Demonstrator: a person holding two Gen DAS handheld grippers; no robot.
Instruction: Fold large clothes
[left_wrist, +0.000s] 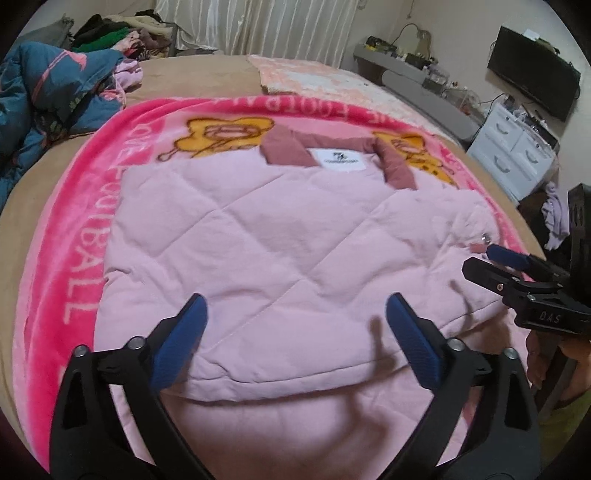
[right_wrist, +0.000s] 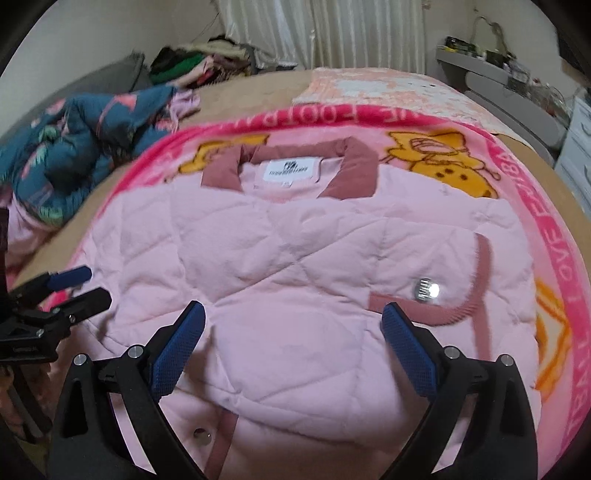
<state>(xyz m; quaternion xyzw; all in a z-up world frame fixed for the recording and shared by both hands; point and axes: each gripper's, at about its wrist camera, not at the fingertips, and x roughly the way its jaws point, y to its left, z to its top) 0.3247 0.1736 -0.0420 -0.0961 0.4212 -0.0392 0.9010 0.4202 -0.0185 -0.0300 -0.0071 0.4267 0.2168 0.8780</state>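
Note:
A pale pink quilted jacket with a dusty rose collar and a white label lies flat on a bright pink blanket. It also shows in the right wrist view, with a sleeve cuff and a silver snap folded across its right side. My left gripper is open and empty above the jacket's lower part. My right gripper is open and empty above the lower middle. Each gripper shows in the other's view, the right one at the jacket's right edge and the left one at its left edge.
The blanket lies on a tan bed. A blue patterned quilt is bunched at the left. A clothes pile sits at the back left. A peach mat lies at the far end. White drawers and a monitor stand at the right.

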